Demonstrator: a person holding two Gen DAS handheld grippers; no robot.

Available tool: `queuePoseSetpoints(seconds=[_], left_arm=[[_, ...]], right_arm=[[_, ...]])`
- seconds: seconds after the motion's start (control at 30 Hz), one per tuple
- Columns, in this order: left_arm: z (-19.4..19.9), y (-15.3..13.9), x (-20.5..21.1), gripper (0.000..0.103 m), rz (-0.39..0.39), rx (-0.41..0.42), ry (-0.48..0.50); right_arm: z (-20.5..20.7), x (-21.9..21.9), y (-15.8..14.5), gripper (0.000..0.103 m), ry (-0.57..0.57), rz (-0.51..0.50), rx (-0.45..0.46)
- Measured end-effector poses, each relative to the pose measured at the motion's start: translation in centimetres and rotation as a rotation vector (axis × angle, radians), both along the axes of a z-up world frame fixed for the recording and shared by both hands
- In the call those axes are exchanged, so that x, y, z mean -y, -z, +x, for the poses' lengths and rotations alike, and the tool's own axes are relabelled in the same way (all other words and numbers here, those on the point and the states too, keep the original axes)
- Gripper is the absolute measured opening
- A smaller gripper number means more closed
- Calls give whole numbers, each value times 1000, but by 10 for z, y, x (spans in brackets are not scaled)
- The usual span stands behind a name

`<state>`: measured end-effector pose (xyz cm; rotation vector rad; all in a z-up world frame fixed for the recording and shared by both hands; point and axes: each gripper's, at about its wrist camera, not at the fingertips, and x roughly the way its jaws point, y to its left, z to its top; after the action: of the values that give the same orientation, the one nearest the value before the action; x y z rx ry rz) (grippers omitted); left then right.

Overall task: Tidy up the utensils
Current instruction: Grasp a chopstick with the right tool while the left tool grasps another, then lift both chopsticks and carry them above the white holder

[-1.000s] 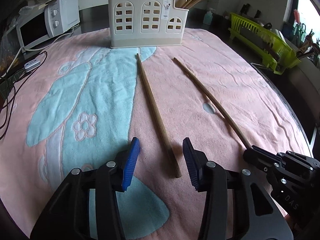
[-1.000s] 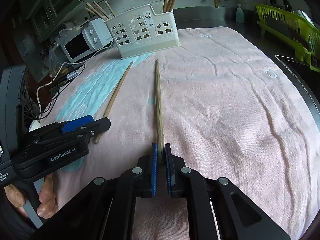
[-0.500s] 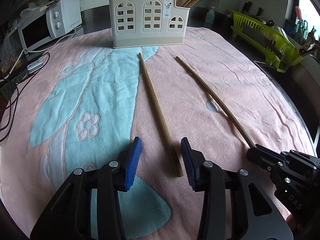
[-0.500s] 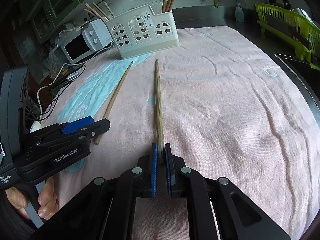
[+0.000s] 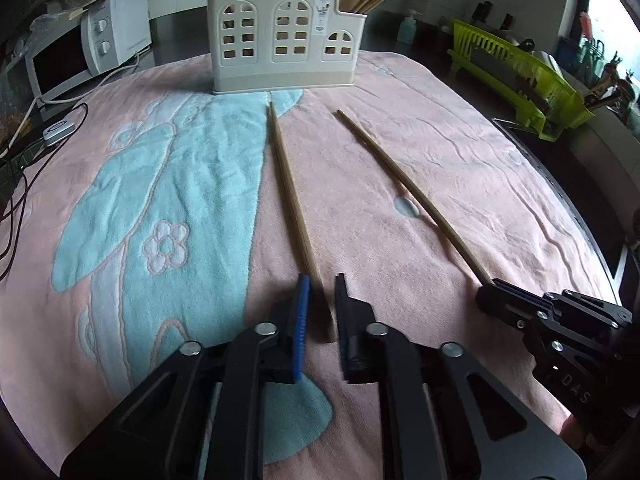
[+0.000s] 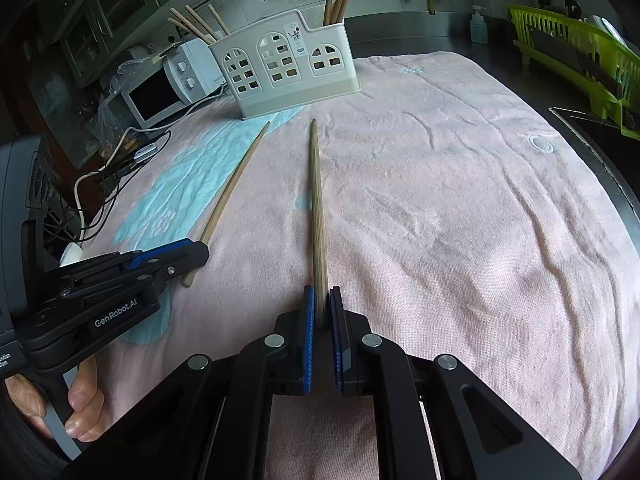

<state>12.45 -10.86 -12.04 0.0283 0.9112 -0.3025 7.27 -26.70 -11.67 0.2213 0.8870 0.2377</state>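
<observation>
Two long wooden chopsticks lie on a pink and blue towel [image 5: 460, 184]. My left gripper [image 5: 322, 294] straddles the near end of the left chopstick [image 5: 292, 200], its jaws narrowed to a small gap and still apart from the wood. My right gripper [image 6: 322, 304] is shut on the near end of the right chopstick [image 6: 317, 200], which also shows in the left wrist view [image 5: 404, 184]. A cream utensil holder [image 5: 286, 36] with several chopsticks standing in it stands at the far edge of the towel, also in the right wrist view [image 6: 292, 64].
A white microwave [image 5: 88, 48] and cables [image 5: 16, 168] are at the far left. A green dish rack [image 5: 520, 76] stands at the right on the dark counter. A soap bottle [image 5: 408, 28] stands behind the holder.
My left gripper's jaws have closed most of the way around the left chopstick's near end. My right gripper stays shut on the right chopstick, hardly moved.
</observation>
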Motion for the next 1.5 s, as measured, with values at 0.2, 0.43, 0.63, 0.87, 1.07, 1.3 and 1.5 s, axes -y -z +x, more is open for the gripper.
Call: queuePoseSetpoints(seconds=[0.2,0.43,0.63,0.87,1.07,1.3,1.5], left_arm=[[2,2,1,10,6,-9,-14],[1,-5,-6,7,-21,6,-42],[-4,-31,-20,7,-39,83,-59],[-8,-64,-36,5,-80,182,-89],[-5,-89,-37,5,-80,268,-71],[8,-100,-40,5,-90,321,-74],[26,-113,-41,5,-112,374,-81]], right_arm=[[0,-1,0,7,-1,-3,-1],[-1,0,-1,7,-8,-12,7],[-8,-1,-18,7,-9,-18,72],[-14,0,-65,7,-15,-31,210],[-3,-2,-102,7,-41,-34,302],[29,-9,-125,7,-77,-58,344],[57,-7,-142,7,-84,-57,368]])
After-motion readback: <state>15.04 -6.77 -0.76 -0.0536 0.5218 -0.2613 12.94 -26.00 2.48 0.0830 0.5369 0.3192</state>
